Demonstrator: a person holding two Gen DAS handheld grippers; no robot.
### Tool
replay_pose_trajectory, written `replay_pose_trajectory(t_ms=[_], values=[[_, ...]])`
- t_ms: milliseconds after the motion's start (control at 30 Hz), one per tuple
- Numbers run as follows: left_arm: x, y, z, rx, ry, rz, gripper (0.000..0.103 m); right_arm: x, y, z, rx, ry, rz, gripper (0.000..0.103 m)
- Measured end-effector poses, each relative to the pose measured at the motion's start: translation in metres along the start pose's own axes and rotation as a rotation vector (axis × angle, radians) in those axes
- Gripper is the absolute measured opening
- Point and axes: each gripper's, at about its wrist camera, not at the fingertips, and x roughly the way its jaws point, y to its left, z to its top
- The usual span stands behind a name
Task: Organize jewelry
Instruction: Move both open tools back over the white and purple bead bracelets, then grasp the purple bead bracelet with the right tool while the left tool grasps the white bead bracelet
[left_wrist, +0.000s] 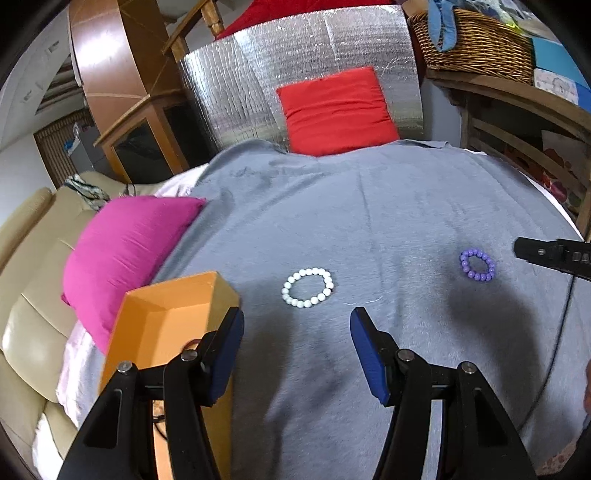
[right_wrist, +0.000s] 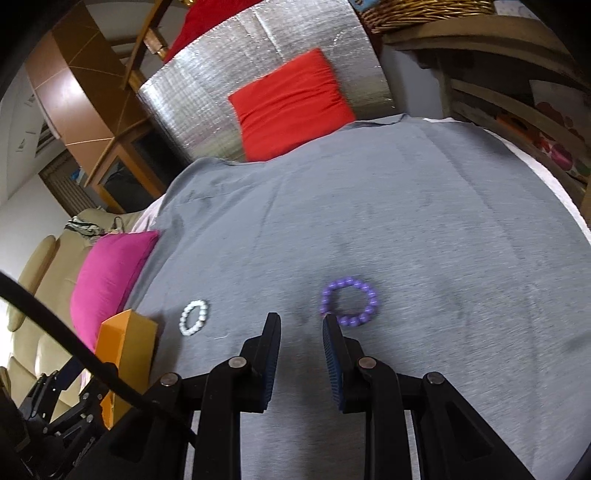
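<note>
A white bead bracelet (left_wrist: 307, 287) lies flat on the grey blanket (left_wrist: 369, 206), just ahead of my open, empty left gripper (left_wrist: 297, 321). A purple bead bracelet (left_wrist: 477, 266) lies to its right. An open orange box (left_wrist: 166, 325) stands at the blanket's left edge, beside my left finger. In the right wrist view, my right gripper (right_wrist: 301, 321) is open and empty, its right fingertip just short of the purple bracelet (right_wrist: 349, 301). The white bracelet (right_wrist: 194, 316) and the orange box (right_wrist: 125, 343) lie to the left.
A pink cushion (left_wrist: 125, 251) lies left of the blanket and a red cushion (left_wrist: 336, 110) at the far end against a silver foil panel (left_wrist: 258, 81). A beige sofa (left_wrist: 26, 295) is at the left, wooden shelving with a wicker basket (left_wrist: 476, 40) at the right.
</note>
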Motion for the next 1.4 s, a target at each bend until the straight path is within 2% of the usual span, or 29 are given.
replay_pose_trajectory(t_ms=[200, 300, 400, 600, 833, 1000, 1133, 1300, 1333, 1400], values=[[0.051, 0.011, -0.012, -0.066, 0.087, -0.030, 0.061, 0.006, -0.039, 0.009, 0.064, 0.020, -0.056, 0.027], [0.074, 0.021, -0.021, -0.100, 0.134, -0.050, 0.061, 0.013, -0.056, 0.011, 0.110, 0.044, -0.053, 0.027], [0.088, 0.030, -0.023, -0.128, 0.171, -0.078, 0.061, 0.024, -0.056, 0.011, 0.114, 0.062, -0.067, 0.027], [0.099, 0.042, -0.015, -0.152, 0.146, -0.144, 0.061, 0.047, -0.045, 0.009, 0.077, 0.087, -0.124, 0.027], [0.123, 0.037, 0.003, -0.170, 0.126, -0.200, 0.061, 0.070, -0.051, 0.010, 0.054, 0.102, -0.217, 0.027], [0.142, 0.026, 0.012, -0.174, 0.135, -0.237, 0.061, 0.081, -0.055, 0.009, 0.065, 0.100, -0.228, 0.027], [0.160, 0.014, 0.015, -0.151, 0.155, -0.261, 0.061, 0.088, -0.044, 0.008, 0.035, 0.107, -0.224, 0.026], [0.174, 0.009, 0.011, -0.133, 0.165, -0.288, 0.061, 0.096, -0.031, 0.007, -0.018, 0.097, -0.261, 0.026], [0.174, 0.010, 0.010, -0.139, 0.149, -0.299, 0.060, 0.097, -0.029, 0.007, -0.024, 0.092, -0.260, 0.021], [0.173, 0.009, 0.010, -0.122, 0.140, -0.314, 0.051, 0.099, -0.024, 0.007, -0.056, 0.085, -0.264, 0.013]])
